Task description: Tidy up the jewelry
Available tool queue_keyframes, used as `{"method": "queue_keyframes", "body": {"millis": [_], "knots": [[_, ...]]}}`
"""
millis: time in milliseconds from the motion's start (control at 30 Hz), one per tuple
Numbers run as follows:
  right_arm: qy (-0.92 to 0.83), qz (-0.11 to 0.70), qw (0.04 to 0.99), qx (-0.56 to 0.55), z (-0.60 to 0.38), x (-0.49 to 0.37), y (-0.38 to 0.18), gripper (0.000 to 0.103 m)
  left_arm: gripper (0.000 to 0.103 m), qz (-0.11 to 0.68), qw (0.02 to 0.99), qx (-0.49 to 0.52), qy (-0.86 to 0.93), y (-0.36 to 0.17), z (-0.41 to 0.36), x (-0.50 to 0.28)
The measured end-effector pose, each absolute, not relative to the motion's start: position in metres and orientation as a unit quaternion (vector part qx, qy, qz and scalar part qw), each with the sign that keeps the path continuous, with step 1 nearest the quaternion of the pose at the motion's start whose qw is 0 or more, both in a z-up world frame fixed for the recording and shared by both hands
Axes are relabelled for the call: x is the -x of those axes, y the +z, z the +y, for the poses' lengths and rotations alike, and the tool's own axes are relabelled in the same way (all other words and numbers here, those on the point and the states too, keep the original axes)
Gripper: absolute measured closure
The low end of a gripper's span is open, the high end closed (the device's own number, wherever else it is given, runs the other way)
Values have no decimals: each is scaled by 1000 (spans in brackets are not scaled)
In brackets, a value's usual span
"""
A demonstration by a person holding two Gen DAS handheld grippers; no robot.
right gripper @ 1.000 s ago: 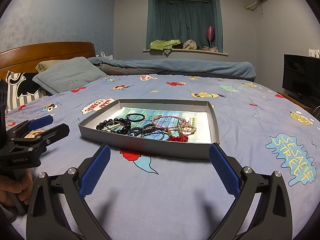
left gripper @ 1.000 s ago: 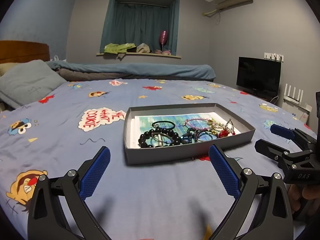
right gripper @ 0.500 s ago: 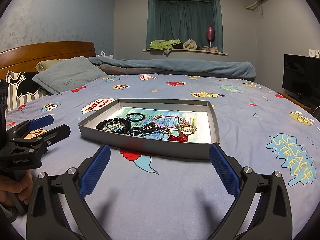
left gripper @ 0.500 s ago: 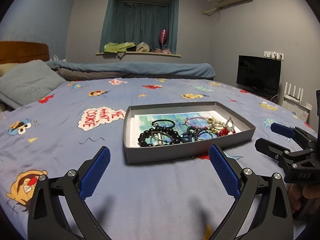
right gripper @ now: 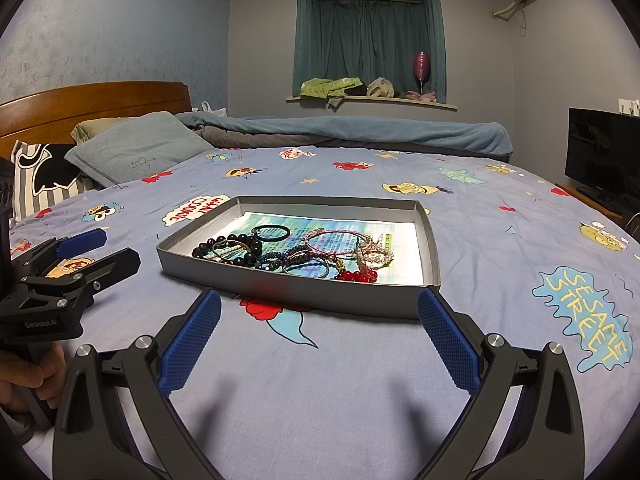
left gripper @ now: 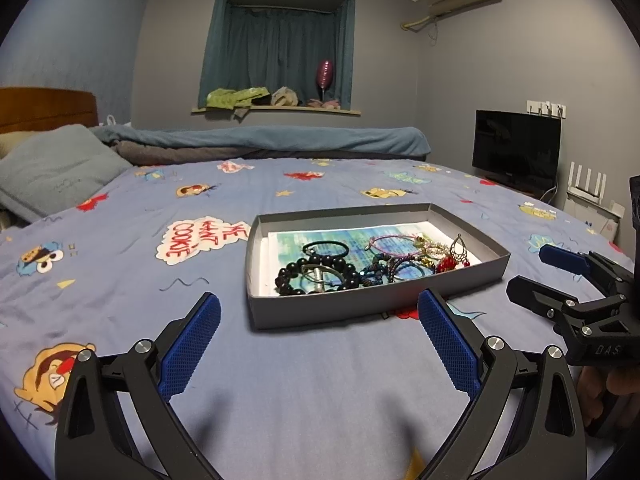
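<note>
Left tongs (left gripper: 318,334): spread wide apart, empty, low over the bed (left gripper: 120,264), just short of the tray's near wall.
Right tongs (right gripper: 319,334): spread wide apart, empty, near the tray's other side.
Tray (left gripper: 372,306): shallow grey box on the bed, between both tongs.
Jewelry (right gripper: 296,254): tangled pile inside the tray; black bead bracelet (left gripper: 316,272), pink bangle (right gripper: 334,242), red beads (right gripper: 356,276).
Pillow (right gripper: 138,152): far left, by the headboard.

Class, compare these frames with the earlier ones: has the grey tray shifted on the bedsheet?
No. The grey tray keeps its place beside the "We Want Cookie" print, with only slight camera drift.
</note>
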State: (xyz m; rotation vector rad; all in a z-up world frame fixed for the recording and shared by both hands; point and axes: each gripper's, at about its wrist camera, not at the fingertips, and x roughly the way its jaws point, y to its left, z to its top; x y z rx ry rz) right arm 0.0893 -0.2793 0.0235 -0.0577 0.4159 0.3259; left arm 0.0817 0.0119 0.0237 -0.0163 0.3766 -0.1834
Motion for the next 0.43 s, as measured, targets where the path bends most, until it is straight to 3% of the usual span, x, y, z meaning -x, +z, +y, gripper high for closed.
{"method": "queue_keyframes", "body": {"millis": [433], "knots": [[161, 207, 965, 29, -279, -90, 22, 5, 5, 193, 977, 3, -90, 23, 11, -84]]}}
